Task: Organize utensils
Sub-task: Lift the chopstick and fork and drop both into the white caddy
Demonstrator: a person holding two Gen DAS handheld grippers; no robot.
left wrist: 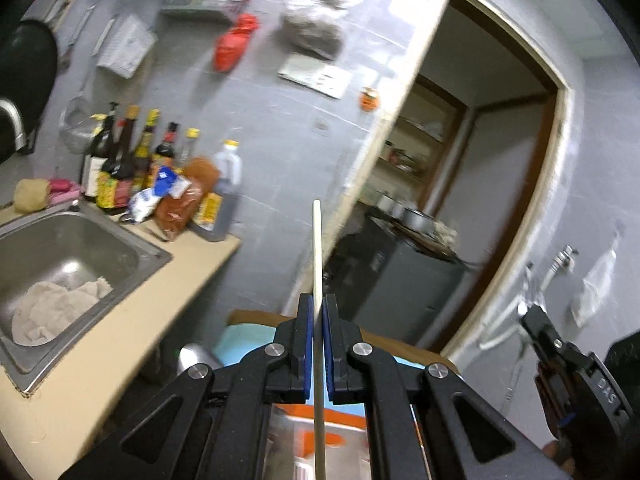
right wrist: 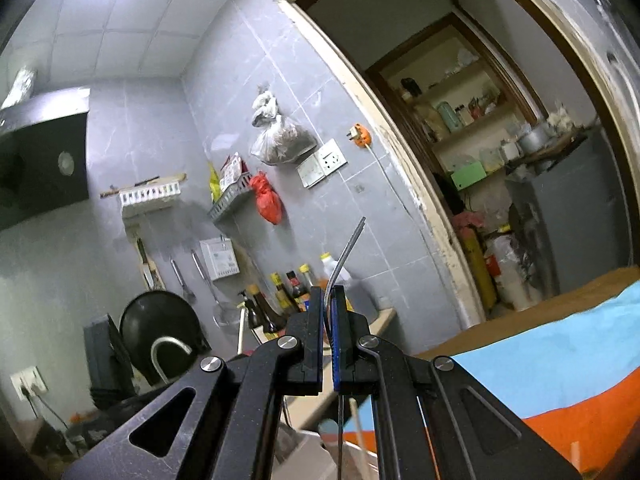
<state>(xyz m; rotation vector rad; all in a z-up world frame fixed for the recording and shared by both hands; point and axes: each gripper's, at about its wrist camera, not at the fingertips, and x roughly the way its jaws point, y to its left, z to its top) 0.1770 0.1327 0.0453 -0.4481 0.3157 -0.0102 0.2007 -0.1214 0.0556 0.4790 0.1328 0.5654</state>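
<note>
Pinched between the blue pads of the left claw [left wrist: 318,312] is a pale, slender chopstick [left wrist: 317,256], round and smooth like wood or bamboo, running straight out past the fingertips and back under the camera. Its jaws sit nearly together, gripping the stick. The right claw [right wrist: 329,300] is likewise clamped narrow, on a thin grey metal utensil handle [right wrist: 347,254] that curves up and flares flat at the end; which utensil it belongs to cannot be told, since the working end is hidden below. Both pieces are held up in the air, facing the grey tiled wall [left wrist: 280,152] and a doorway [left wrist: 472,168], well clear of the beige tabletop [left wrist: 132,300] with its dull steel sink [left wrist: 132,248] and crumpled cloth [left wrist: 56,308]. A light-coloured container [right wrist: 316,446] shows blurred beneath the right claw, beside a blue and orange cloth [right wrist: 552,364]. Judging by this, the task is mid-way: two utensils are picked up, neither yet set in its place, and where they belong is not visible here.
</note>
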